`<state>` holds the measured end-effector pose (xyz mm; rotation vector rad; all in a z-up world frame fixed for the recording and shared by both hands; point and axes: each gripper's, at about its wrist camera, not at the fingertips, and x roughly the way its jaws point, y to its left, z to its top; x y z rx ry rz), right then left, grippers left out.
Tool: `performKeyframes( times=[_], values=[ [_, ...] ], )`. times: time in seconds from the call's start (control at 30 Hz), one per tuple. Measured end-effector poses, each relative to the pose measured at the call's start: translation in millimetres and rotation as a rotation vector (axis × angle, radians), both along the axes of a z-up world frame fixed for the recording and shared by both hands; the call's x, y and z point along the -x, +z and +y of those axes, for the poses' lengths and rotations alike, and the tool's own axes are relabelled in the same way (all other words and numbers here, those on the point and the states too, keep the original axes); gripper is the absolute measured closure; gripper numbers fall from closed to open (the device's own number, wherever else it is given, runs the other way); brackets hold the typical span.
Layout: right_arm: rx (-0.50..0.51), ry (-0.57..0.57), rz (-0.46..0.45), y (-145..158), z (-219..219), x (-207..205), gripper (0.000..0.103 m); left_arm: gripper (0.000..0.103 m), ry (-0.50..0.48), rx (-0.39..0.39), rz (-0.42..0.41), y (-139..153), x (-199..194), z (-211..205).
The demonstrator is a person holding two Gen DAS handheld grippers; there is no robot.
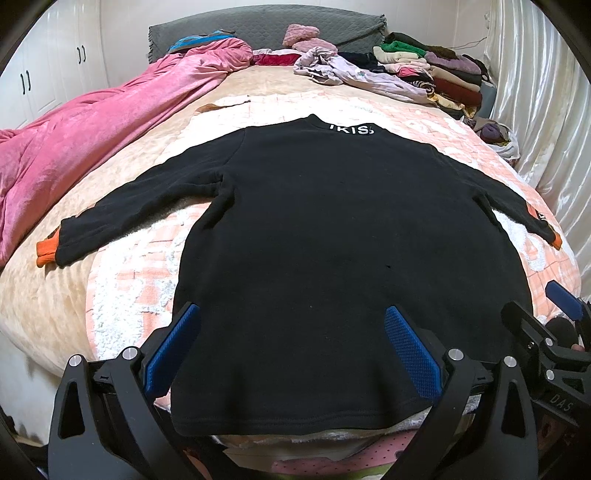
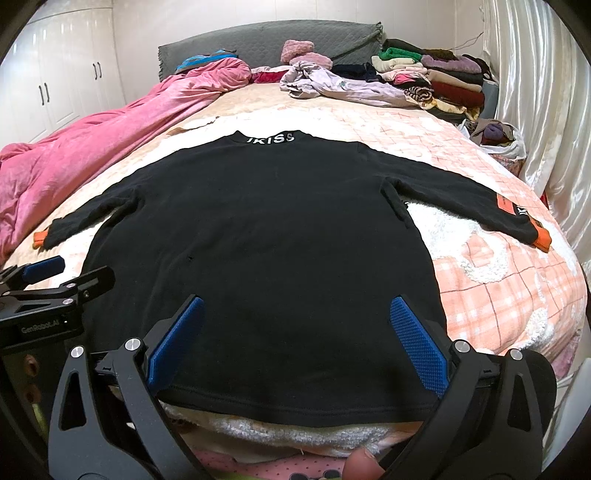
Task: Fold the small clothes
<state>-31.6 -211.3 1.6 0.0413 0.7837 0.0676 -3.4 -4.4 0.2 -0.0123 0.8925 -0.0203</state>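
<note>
A small black long-sleeved top (image 1: 332, 229) (image 2: 266, 236) lies flat on the bed, back up, collar with white letters at the far end, both sleeves spread out with orange cuffs (image 1: 46, 251) (image 2: 541, 240). Its hem is nearest me. My left gripper (image 1: 291, 350) is open, its blue pads over the hem's left part, nothing between them. My right gripper (image 2: 295, 343) is open too, over the hem's right part. The right gripper shows at the right edge (image 1: 546, 332) of the left wrist view; the left gripper (image 2: 44, 291) sits at the left edge of the right wrist view.
The top rests on a pink checked blanket (image 1: 136, 280) (image 2: 498, 280). A pink velvet quilt (image 1: 92, 140) is bunched along the left. Loose and stacked clothes (image 1: 417, 74) (image 2: 424, 77) crowd the far right near the grey headboard (image 1: 258, 29). A curtain (image 2: 546, 110) hangs on the right. A fingertip (image 2: 362, 465) shows at the bottom.
</note>
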Motion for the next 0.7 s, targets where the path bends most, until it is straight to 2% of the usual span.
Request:
performKeyframes(
  times=[0.7],
  values=[
    [-0.001, 0.0, -0.003, 0.5, -1.6, -0.4, 0.008, 0.004, -0.001, -0.003, 0.001, 0.2, -1.0, -1.3]
  ],
)
